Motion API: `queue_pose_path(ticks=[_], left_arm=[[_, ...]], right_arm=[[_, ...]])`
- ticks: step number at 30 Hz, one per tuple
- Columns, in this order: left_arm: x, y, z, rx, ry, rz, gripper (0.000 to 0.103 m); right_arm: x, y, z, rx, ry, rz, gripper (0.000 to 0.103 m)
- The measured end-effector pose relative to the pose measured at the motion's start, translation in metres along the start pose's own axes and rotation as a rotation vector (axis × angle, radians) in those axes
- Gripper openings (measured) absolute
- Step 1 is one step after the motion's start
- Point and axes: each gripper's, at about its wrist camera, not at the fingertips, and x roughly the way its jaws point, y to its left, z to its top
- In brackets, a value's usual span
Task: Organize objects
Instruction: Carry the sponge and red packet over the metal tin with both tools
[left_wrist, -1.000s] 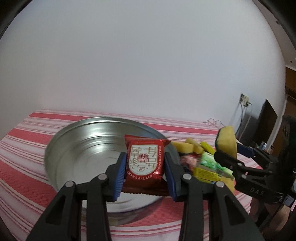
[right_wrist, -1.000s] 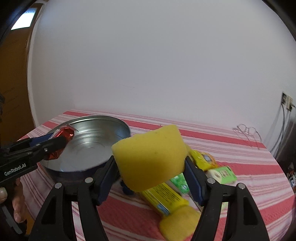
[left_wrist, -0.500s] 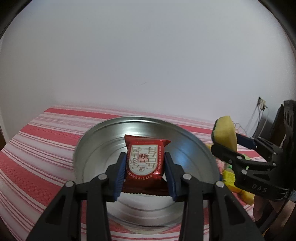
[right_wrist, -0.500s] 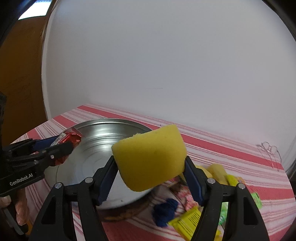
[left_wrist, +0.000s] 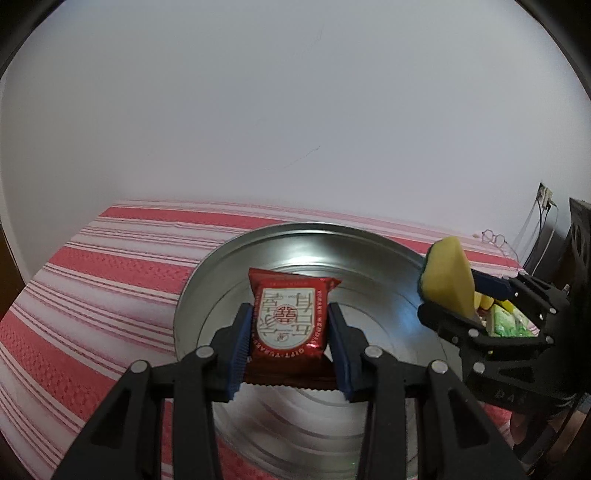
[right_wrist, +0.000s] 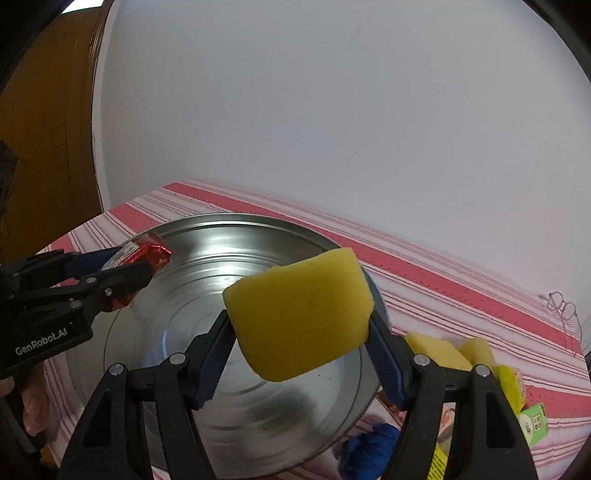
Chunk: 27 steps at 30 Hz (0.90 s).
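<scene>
My left gripper (left_wrist: 290, 347) is shut on a red snack packet (left_wrist: 290, 317) and holds it above the middle of a round metal basin (left_wrist: 221, 266) on the striped cloth. My right gripper (right_wrist: 301, 354) is shut on a yellow sponge (right_wrist: 299, 314) and holds it over the basin's right rim (right_wrist: 258, 221). The right gripper with the sponge (left_wrist: 448, 280) shows at the right of the left wrist view. The left gripper with the packet (right_wrist: 144, 258) shows at the left of the right wrist view. The basin holds nothing.
A red and white striped cloth (left_wrist: 110, 266) covers the table. Right of the basin lie yellow sponges (right_wrist: 436, 345), green packets (right_wrist: 533, 422), a blue item (right_wrist: 369, 448) and a yellow pack. Glasses (right_wrist: 561, 302) lie at the far right. A white wall stands behind.
Both grippers have moved left and over the basin with their loads. The pile of loose items has slid toward the right edge of both views.
</scene>
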Motion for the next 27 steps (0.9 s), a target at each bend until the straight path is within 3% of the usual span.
queue_pose_path(ticks=[27], left_arm=[[0.033, 0.006, 0.007, 0.042, 0.062, 0.057, 0.039]], right_arm=[[0.037, 0.018, 0.004, -0.01, 0.05, 0.028, 0.072]])
